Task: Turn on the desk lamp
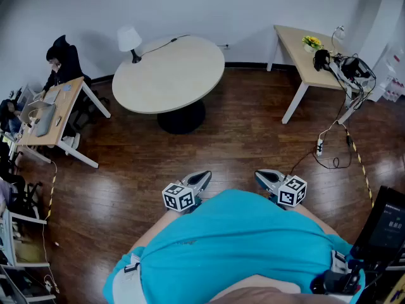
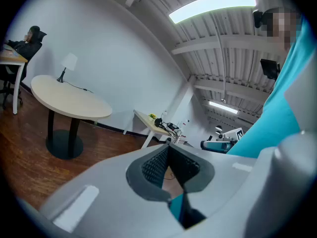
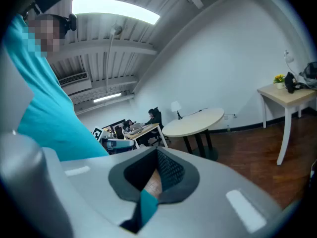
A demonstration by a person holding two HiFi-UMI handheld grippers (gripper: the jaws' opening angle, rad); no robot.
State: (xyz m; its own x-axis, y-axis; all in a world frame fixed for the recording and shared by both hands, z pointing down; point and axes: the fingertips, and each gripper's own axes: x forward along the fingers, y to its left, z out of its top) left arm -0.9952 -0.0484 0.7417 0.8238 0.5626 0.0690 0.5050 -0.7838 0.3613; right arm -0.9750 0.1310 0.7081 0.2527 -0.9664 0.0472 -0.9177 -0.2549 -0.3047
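Teal shirt (image 1: 240, 246) closest, then we had the left gripper (image 1: 204, 175) and right gripper (image 1: 262, 175) both closed, empty. Desk lamp (image 1: 129, 40) stood way off at the round surface's (image 1: 168, 75) far edge.

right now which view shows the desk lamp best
The head view. There the desk lamp stands whole at the far left edge of the round table, with its white shade, dark base and cord all visible. Both gripper views show it only small and distant, just shade and stem.
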